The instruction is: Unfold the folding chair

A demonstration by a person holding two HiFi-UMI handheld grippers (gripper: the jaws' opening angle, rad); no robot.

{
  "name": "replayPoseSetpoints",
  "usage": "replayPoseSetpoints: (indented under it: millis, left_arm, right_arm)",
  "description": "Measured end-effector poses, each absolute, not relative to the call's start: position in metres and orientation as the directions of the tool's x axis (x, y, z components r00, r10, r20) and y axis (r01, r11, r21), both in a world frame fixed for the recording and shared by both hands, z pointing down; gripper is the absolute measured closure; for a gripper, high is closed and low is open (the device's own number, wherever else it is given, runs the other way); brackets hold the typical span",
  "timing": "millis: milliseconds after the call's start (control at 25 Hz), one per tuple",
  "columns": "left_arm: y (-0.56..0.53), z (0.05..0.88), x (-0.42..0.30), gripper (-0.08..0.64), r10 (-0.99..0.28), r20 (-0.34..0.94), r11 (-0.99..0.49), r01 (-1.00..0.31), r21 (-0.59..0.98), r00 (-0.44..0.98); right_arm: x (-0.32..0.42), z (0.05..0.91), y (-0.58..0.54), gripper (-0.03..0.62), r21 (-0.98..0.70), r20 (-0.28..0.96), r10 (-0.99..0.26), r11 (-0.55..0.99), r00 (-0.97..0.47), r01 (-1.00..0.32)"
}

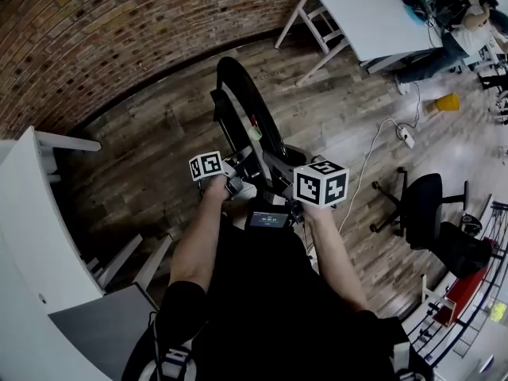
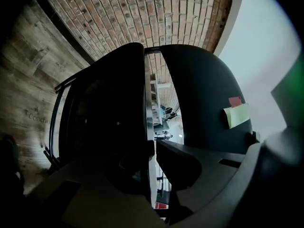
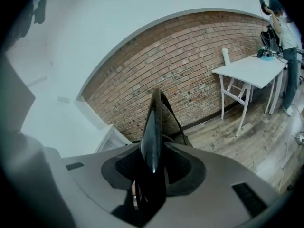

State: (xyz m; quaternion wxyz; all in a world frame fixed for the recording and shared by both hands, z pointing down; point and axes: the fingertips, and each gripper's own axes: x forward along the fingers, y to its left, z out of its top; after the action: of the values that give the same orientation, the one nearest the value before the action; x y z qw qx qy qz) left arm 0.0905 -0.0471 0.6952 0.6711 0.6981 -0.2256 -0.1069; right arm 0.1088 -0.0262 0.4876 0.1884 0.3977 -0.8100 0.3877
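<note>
Fingers of the right gripper and left gripper are both clamping panels of the folding chair, standing folded on the floor; spreading them apart steadily is looking wise.

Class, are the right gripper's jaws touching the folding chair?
Touching. The right gripper view shows the right gripper pinching the chair by its black edge.

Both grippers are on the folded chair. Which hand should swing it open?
Right, likely. The right gripper grips one thin panel edge of the folding chair, with wooden floor beyond it. The left gripper is clamped near where two panels close together, better suited to holding steady.
</note>
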Motion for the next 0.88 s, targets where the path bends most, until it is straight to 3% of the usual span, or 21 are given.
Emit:
replayPoseSetpoints:
  millis: [880]
  left_arm:
    - [-0.039,0.697,0.064,0.489,-0.511,0.117,0.014,-0.128,0.992,0.851]
  right_arm:
    - [0.125,0.489,-0.034,0.454,-0.586,0.523,-0.473,0.405,-0.709,-0.702]
